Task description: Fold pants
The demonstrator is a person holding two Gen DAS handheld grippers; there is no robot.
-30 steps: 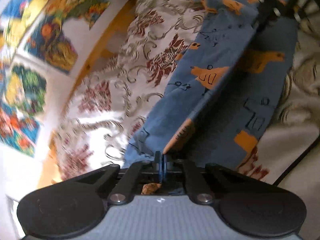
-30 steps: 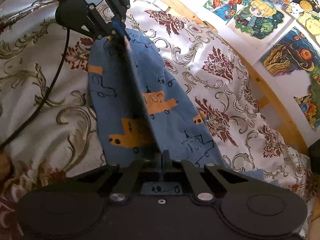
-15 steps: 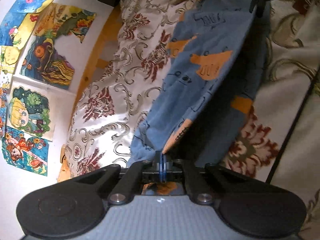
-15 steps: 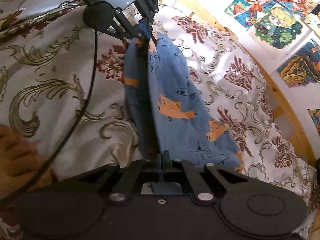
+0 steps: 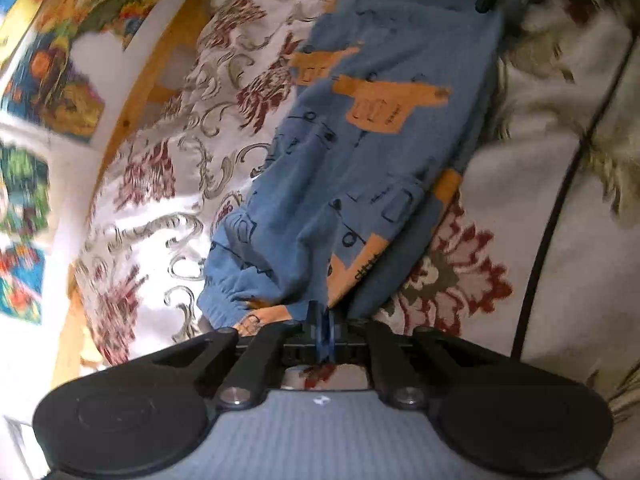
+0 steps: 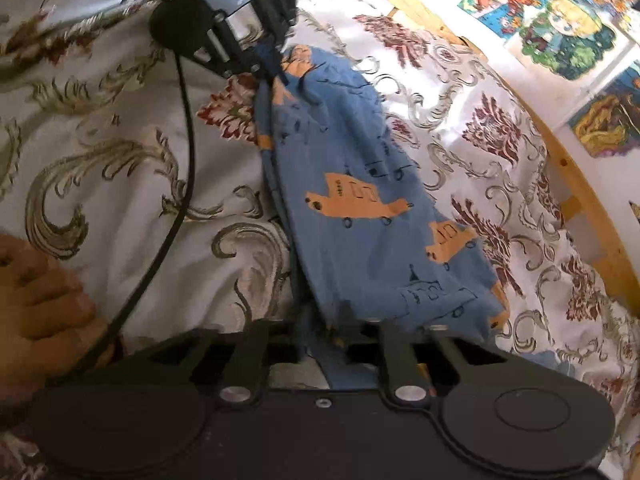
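The blue pants [image 5: 360,184] with orange vehicle prints are lying doubled lengthwise on the floral bedspread [image 5: 160,216]. The left gripper [image 5: 322,320] is pinching one end; the right gripper [image 6: 320,340] is clamping the opposite end.

From my right gripper [image 6: 322,334], the bed [image 6: 120,152] lies open at 10 o'clock, crossed only by a black cable [image 6: 182,184]. The pants [image 6: 360,200] fill 12 o'clock. A wooden rail [image 6: 576,184] and the wall close off 2 o'clock. Bare toes [image 6: 36,292] sit at 9.
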